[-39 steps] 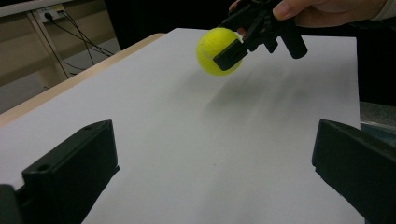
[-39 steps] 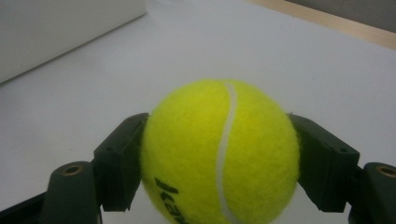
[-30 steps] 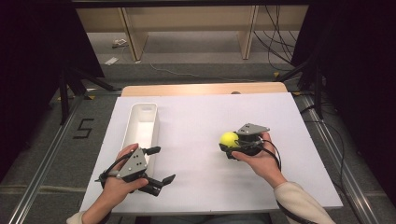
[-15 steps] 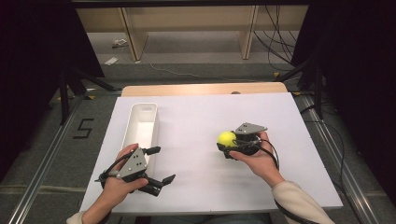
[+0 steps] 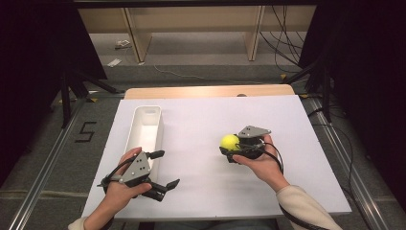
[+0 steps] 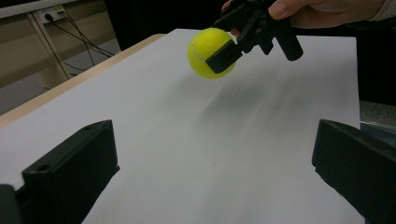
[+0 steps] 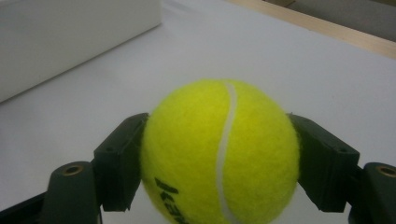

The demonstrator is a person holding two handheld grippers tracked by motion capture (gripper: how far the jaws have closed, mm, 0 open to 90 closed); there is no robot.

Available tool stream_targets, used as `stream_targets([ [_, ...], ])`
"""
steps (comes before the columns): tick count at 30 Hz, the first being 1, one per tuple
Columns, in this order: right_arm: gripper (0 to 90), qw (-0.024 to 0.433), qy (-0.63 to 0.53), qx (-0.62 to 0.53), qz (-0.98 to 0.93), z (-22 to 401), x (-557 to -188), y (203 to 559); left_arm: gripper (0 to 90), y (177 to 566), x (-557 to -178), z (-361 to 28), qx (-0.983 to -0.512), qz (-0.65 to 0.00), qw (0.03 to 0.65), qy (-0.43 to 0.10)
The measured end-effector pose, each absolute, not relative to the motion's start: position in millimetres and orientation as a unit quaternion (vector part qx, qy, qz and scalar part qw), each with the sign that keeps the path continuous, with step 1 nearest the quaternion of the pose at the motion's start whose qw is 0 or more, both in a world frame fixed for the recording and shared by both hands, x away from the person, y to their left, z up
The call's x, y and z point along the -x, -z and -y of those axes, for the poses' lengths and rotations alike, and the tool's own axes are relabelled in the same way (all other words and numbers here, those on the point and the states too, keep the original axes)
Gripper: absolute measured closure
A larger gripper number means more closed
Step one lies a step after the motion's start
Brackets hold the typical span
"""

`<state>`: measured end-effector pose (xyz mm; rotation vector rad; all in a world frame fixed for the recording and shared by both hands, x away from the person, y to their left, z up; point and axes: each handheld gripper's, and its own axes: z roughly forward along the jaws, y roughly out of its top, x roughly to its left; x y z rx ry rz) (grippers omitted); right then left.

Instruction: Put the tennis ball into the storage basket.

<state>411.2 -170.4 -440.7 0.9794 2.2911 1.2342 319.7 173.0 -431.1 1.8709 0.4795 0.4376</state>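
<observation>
Our right gripper (image 5: 233,149) is clamped on the yellow tennis ball (image 5: 229,142), one jaw pressed against each side of it, as the right gripper view (image 7: 219,154) makes pretty obvious. In the left gripper view the ball (image 6: 210,52) hangs just above the white table (image 5: 201,124) with its blurry shadow underneath, over the right half of the tabletop. Our left gripper (image 5: 160,168) sits near the front left corner, jaws spread wide with nothing between them, right beside the near end of the long white tray (image 5: 136,125). Ball and tray are well apart.
</observation>
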Motion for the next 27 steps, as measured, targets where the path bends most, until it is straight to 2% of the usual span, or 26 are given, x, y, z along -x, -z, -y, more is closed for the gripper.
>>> stream_targets([
  [27,26.2,0.176,-0.441,-0.336,-0.814,159,-413,440,0.0,431,-320,-173,-0.790,-0.202,0.549,-0.184],
])
